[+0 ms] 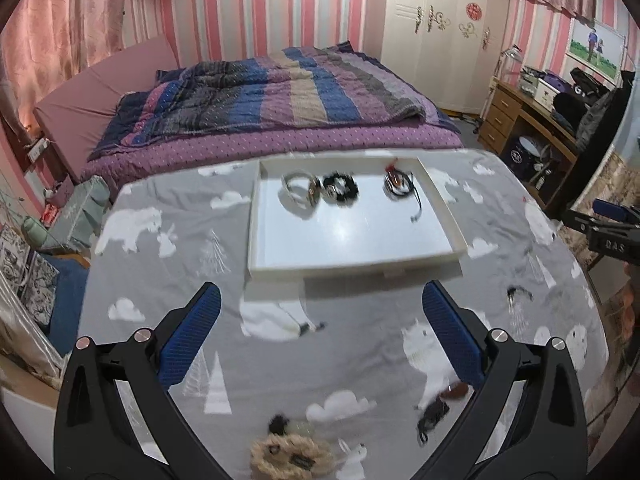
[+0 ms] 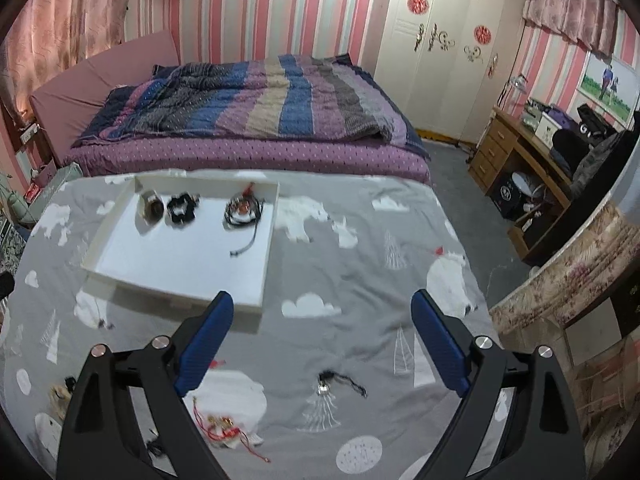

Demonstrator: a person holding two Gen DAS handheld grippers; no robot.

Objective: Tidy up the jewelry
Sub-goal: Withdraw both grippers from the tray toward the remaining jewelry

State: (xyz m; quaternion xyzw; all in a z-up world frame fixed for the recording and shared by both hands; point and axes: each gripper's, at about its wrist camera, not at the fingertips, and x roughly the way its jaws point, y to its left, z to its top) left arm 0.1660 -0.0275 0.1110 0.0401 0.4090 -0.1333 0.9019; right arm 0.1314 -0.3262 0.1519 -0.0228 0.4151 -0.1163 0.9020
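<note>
A white tray (image 1: pixel 352 240) lies on a grey cloth with bear prints; it also shows in the right wrist view (image 2: pixel 176 264). In it lie a white bangle (image 1: pixel 294 194), a black scrunchie (image 1: pixel 341 188) and a black corded bracelet (image 1: pixel 400 186). My left gripper (image 1: pixel 322 336) is open and empty above the cloth, just before the tray. My right gripper (image 2: pixel 322 340) is open and empty above a small black pendant with a silver charm (image 2: pixel 326 384). A red-string bracelet (image 2: pixel 224 426) lies near the right gripper's left finger. A beige braided band (image 1: pixel 288 454) and a dark piece (image 1: pixel 434 414) lie under the left gripper.
A bed with a striped quilt (image 1: pixel 272 96) stands behind the table. A wooden desk (image 2: pixel 520 168) and a white wardrobe (image 2: pixel 440 48) are at the right. The right gripper's tool (image 1: pixel 612 232) shows at the left wrist view's right edge. A floral-covered seat (image 2: pixel 568 276) is at the table's right.
</note>
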